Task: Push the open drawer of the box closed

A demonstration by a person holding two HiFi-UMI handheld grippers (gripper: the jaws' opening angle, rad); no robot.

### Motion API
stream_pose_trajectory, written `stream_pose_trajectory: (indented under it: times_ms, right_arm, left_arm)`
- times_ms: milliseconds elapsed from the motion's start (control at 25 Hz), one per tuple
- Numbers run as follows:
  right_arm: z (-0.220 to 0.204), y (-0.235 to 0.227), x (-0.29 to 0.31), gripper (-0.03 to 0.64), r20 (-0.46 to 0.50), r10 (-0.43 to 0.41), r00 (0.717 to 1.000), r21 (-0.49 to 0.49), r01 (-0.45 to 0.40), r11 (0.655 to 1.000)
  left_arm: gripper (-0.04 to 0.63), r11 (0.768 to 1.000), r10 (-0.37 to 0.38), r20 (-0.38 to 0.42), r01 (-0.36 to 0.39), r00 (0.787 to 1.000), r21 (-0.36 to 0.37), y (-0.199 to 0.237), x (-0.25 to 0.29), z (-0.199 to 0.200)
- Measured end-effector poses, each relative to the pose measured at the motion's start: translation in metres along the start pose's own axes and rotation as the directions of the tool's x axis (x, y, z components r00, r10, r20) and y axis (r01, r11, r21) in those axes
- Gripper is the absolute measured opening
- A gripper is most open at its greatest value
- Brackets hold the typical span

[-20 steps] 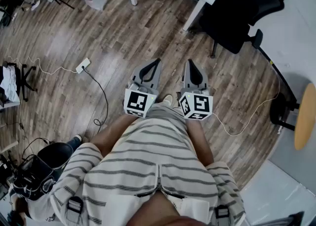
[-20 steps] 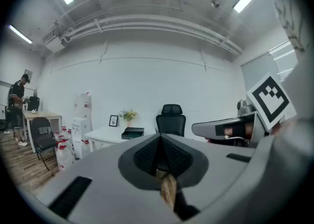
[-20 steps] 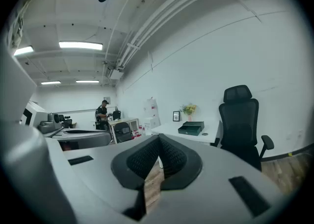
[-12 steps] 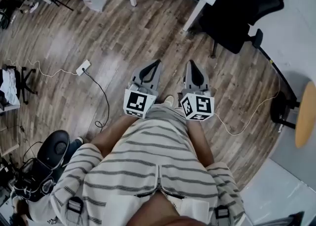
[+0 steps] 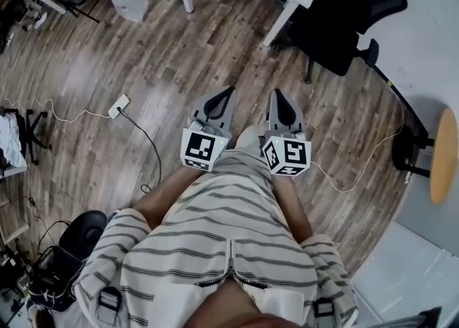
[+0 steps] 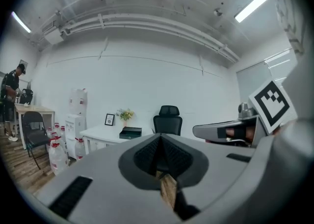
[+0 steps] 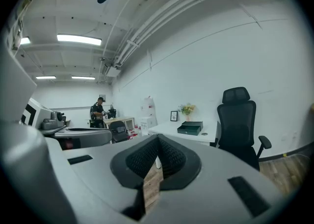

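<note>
Closest to you is your own striped shirt [image 5: 222, 226]. Just ahead of it you hold both tools at waist height over the wood floor [image 5: 143, 68], side by side and pointing forward. The left gripper [image 5: 228, 92] has its jaws pressed together with nothing between them but a sliver of floor. The right gripper [image 5: 277, 92] is likewise closed and empty. A white cable [image 5: 147, 136] trails across the boards to your left. The task's thing is well apart from you, across the room: a small dark box [image 7: 190, 128] sitting on the white desk [image 7: 164, 129], with a black office chair [image 7: 239, 120] just beside the desk and a bare white wall behind. From this far off, neither gripper view shows whether its drawer stands out. Judged by its look, the box is small and probably light, with a rigid shell on a smooth desktop, so a hard shove may slide the whole box rather than seat the drawer. There is nothing to pinch here. Closed jaw tips set flat against the middle of the drawer front should serve, pushed straight along the drawer's travel. The other gripper could brace the back of the box if it starts to creep.
</note>
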State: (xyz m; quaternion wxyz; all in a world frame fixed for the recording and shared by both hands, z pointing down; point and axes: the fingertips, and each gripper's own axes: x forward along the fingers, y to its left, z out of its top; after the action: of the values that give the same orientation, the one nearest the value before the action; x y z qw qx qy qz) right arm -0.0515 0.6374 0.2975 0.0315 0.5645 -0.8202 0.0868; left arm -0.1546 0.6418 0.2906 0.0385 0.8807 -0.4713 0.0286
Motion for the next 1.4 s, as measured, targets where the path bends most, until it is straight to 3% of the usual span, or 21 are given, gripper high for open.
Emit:
stream_pose_trajectory:
  times_ms: [360, 760, 1080, 1400]
  right_arm:
    - [0.019, 0.006, 0.025, 0.009, 0.037, -0.046, 0.998, 0.007, 0.045, 0.999]
    - [0.029, -0.012, 0.08, 0.009, 0.068, -0.058, 0.996, 0.029, 0.056, 0.998]
    - [0.04, -0.059, 0.162, 0.009, 0.08, -0.055, 0.995, 0.05, 0.051, 0.997]
    - [0.075, -0.121, 0.273, 0.009, 0.091, -0.02, 0.996, 0.032, 0.017, 0.999]
  left_arm:
    - [0.0, 1.0, -0.005, 0.0, 0.005, 1.0, 0.001, 0.037, 0.007, 0.007]
    - [0.002, 0.999, -0.012, 0.005, 0.011, 1.0, 0.04, 0.076, 0.054, 0.013]
    - [0.002, 0.999, -0.012, 0.01, 0.012, 1.0, 0.052, 0.111, 0.137, 0.018]
    - [0.002, 0.998, 0.001, 0.004, -0.001, 1.0, 0.059, 0.159, 0.255, 0.038]
